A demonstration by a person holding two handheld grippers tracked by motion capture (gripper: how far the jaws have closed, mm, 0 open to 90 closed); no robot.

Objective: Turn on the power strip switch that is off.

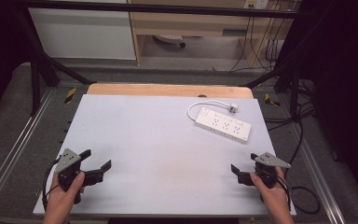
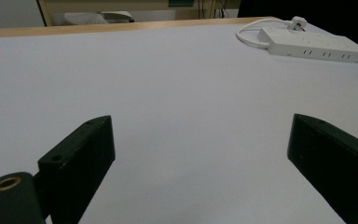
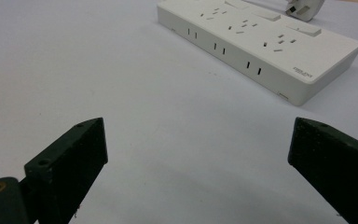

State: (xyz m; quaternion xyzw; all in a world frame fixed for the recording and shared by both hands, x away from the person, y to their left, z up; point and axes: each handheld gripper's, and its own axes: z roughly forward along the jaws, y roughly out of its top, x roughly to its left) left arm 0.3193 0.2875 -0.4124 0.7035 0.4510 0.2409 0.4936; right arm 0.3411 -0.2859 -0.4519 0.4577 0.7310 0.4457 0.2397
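Observation:
A white power strip [image 1: 223, 124] lies flat at the back right of the white table top [image 1: 158, 140], its short cable looping round to a white plug [image 1: 233, 108]. My left gripper [image 1: 96, 158] rests near the front left corner, open, held by a hand, with nothing between its jaws. My right gripper [image 1: 244, 162] sits near the front right edge, also open and empty. In the left gripper view the power strip [image 2: 314, 44] is far off at the upper right. In the right gripper view the power strip [image 3: 256, 42] lies close ahead, past the jaws.
A wooden board edge [image 1: 168, 90] runs along the table's back. Black frame bars [image 1: 42, 65] stand at the back corners. Cables [image 1: 303, 140] hang along the right side, off the table. Beyond the table stands pale wooden furniture [image 1: 191, 23].

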